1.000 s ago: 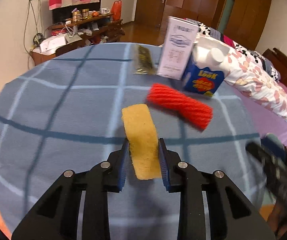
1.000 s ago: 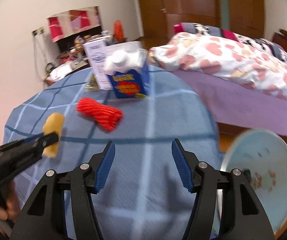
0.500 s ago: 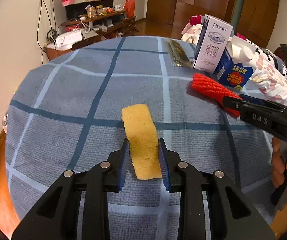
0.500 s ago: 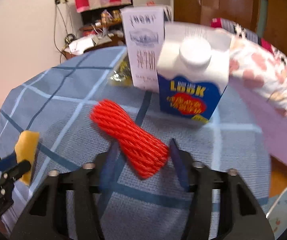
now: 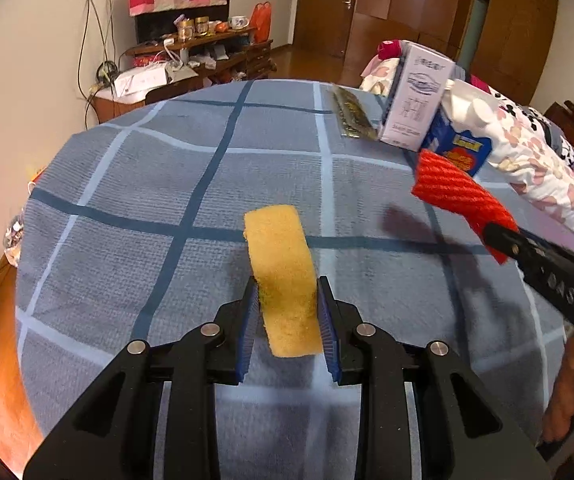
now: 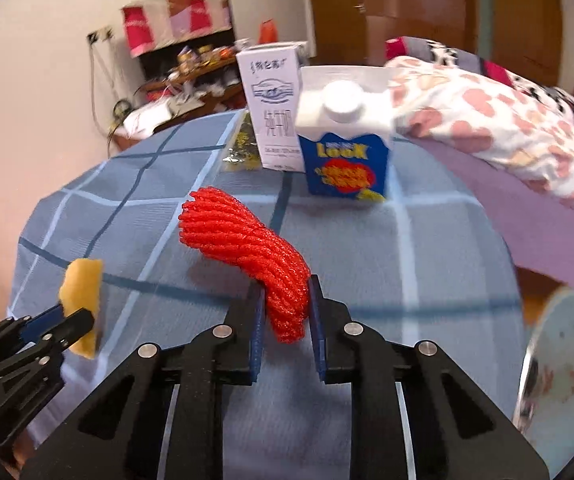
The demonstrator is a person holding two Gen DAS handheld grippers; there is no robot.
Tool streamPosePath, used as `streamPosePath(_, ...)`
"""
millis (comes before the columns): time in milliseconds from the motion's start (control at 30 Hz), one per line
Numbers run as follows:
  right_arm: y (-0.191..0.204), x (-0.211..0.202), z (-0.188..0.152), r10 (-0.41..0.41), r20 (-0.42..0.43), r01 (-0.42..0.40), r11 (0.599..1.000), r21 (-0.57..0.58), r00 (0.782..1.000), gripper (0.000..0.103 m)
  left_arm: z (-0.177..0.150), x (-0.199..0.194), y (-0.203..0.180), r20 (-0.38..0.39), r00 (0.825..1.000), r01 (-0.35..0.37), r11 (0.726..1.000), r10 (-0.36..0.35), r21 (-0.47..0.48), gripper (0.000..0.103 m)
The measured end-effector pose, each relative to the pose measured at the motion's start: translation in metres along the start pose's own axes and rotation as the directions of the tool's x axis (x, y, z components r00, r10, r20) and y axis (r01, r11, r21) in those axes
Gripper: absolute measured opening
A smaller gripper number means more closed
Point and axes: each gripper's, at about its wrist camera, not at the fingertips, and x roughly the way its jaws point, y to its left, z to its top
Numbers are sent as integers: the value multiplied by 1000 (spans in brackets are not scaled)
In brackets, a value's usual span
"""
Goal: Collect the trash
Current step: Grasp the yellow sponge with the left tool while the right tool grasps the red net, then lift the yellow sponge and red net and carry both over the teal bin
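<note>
My left gripper (image 5: 285, 300) is shut on a yellow sponge (image 5: 283, 264) and holds it above the blue checked tablecloth (image 5: 167, 184). My right gripper (image 6: 285, 300) is shut on a red foam net sleeve (image 6: 247, 248), lifted off the cloth. The sleeve also shows in the left wrist view (image 5: 459, 196), and the sponge in the right wrist view (image 6: 81, 292). At the table's far side stand a white milk carton (image 6: 273, 112) and a blue and white carton (image 6: 345, 144), with a flat gold wrapper (image 6: 243, 144) beside them.
A bed with a heart-print quilt (image 6: 487, 120) lies right of the table. A light blue bin (image 6: 563, 360) sits low at the right. A cluttered wooden shelf (image 5: 191, 52) stands against the far wall.
My right gripper moved in to the red sleeve, shut on it and lifted it. My left gripper kept hold of the sponge while its view swung left.
</note>
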Motion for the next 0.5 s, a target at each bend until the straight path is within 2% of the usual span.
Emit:
streamPosePath(200,-2,-34,-30,-50,37,49,998,31,998,21,-15,-16,-15,3,1000,1,999,-2,41,28)
streamPosePath(500,-13,-62,-58,-47,32,44,994,99,998,21,-31,-45,-28,48,998,-45,994,41,99,28)
